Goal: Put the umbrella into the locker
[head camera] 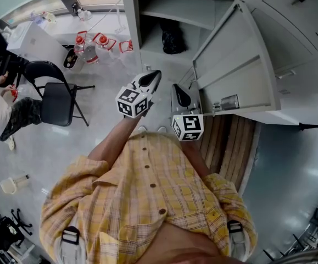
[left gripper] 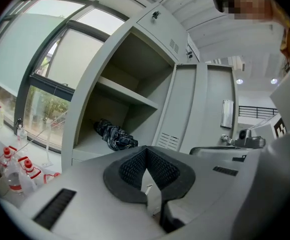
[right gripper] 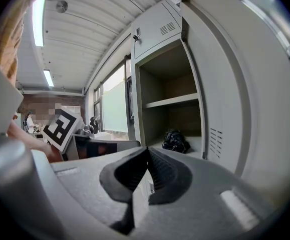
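Where the umbrella point(head camera: 172, 37) is lying: folded on the lower shelf of the open locker point(head camera: 175, 7), upper centre of the head view, so the placing is looking done.
Left hand-held gripper point(head camera: 152, 77): jaws sitting together on nothing, pointing nearly level at the compartment, well apart from the umbrella.
Right hand-held gripper point(head camera: 178, 92): jaws likewise pressing together, empty, hovering near the door point(head camera: 241, 65), probably for closing it.
Arms: both reaching forward from the chest.

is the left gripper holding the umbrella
No, the umbrella lies inside the locker, while the left gripper is shut and empty.
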### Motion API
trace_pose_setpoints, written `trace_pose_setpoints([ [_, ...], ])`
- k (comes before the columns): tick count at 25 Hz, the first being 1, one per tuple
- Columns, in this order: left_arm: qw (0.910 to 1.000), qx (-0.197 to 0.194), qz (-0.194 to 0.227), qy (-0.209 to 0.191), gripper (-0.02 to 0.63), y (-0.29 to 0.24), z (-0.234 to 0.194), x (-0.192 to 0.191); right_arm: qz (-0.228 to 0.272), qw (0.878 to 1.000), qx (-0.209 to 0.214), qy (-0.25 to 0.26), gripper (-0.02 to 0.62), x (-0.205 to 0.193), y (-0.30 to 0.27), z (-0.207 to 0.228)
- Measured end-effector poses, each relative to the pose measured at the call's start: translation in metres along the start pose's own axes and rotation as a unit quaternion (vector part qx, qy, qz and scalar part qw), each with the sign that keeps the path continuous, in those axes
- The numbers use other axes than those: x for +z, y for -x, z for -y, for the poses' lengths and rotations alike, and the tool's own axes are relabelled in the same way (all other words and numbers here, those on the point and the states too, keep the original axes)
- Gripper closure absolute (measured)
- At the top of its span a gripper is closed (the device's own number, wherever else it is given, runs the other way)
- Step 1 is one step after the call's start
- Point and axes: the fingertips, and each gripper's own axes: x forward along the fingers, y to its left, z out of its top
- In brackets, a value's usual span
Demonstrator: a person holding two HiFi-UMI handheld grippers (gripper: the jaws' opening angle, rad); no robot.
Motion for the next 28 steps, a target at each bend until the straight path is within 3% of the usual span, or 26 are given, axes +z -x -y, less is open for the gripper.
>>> trace_pose_setpoints([
  [28,0.9922,0.006,-0.028,-0.122,0.601,0.035,0.026,-0.023,-0.017,1.0,0.007,0.0,0.598,-0.012,0.007,-0.007],
])
